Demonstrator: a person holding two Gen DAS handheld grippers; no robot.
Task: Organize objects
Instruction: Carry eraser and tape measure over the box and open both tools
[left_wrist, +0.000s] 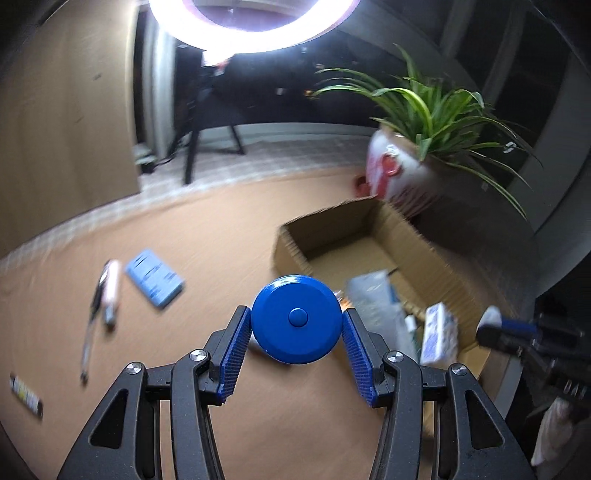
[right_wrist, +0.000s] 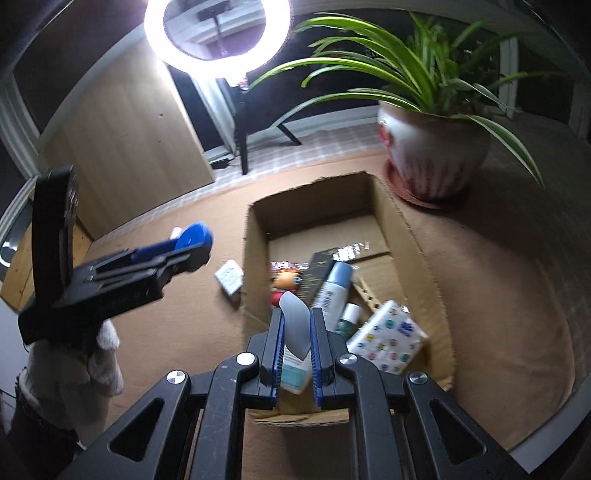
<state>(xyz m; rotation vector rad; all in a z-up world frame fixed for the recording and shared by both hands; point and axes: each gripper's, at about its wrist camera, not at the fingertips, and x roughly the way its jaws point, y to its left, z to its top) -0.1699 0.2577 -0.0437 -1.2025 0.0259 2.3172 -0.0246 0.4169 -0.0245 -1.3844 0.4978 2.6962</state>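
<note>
My left gripper (left_wrist: 295, 314) is shut on a round blue disc with a centre button (left_wrist: 284, 332), held above the brown table just left of an open cardboard box (left_wrist: 332, 214). In the right wrist view that gripper (right_wrist: 195, 243) and the blue disc (right_wrist: 192, 232) hang at the left of the box (right_wrist: 406, 236). My right gripper (right_wrist: 297, 314) is shut on a flat grey-white tube (right_wrist: 295, 332) over the box's near end. The box holds a spray can (right_wrist: 334, 288), a patterned tissue pack (right_wrist: 388, 339), a dark carton and a small toy.
On the table left of the box lie two pens (left_wrist: 99, 295), a blue packet (left_wrist: 155, 277) and a small striped stick (left_wrist: 26, 395). A potted plant (right_wrist: 428, 155) stands behind the box. A ring light (right_wrist: 218, 33) on a tripod stands beyond the table's far edge.
</note>
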